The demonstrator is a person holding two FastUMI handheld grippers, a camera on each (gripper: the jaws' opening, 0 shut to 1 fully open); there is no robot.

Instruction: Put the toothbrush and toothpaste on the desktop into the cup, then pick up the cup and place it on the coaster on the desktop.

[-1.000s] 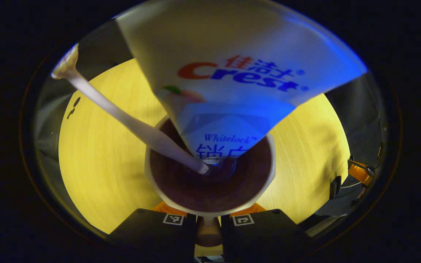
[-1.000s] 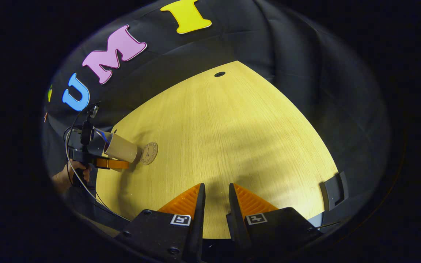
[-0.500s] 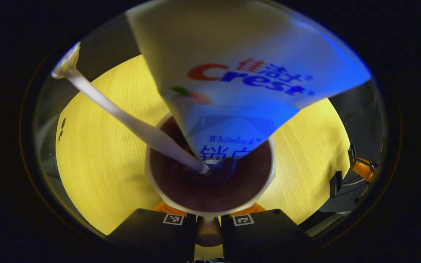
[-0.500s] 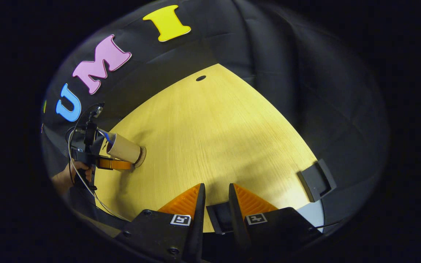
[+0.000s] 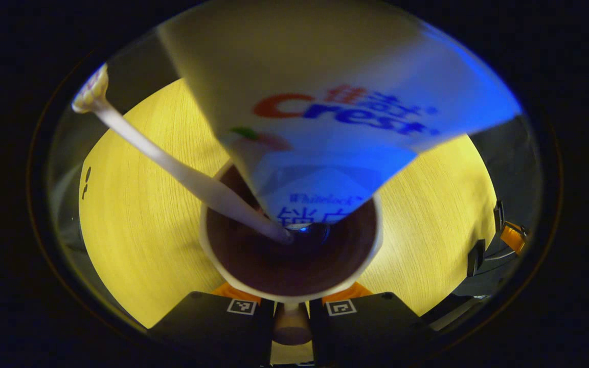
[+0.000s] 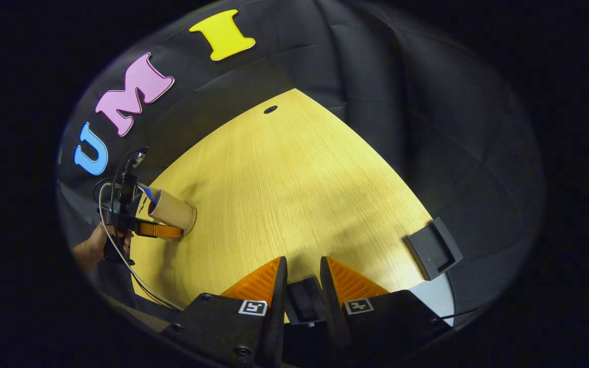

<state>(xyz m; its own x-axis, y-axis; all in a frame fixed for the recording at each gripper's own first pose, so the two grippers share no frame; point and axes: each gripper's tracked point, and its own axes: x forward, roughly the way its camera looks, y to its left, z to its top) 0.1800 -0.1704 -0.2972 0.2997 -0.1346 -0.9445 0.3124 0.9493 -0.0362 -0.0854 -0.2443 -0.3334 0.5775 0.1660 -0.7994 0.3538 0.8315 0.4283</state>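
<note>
Coaster, plain beside cup a second ago, now hidden under cup (image 6: 172, 214); cup looks set down on it or nearly so; task close to done; left gripper (image 5: 291, 302) clamped on cup's wall, toothbrush (image 5: 172, 166) and toothpaste (image 5: 325, 128) standing inside; right gripper (image 6: 302, 286) well apart, fingers slightly parted, holding nothing.

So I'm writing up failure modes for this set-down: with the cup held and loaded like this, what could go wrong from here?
1. The toothpaste tube and toothbrush lean far out over the cup rim, so a jolt could tip one out.
2. The left gripper pinches the cup low near its base; it could pivot or slip.
3. In the right gripper view the cup hides the coaster, so it may land off-centre.
</note>
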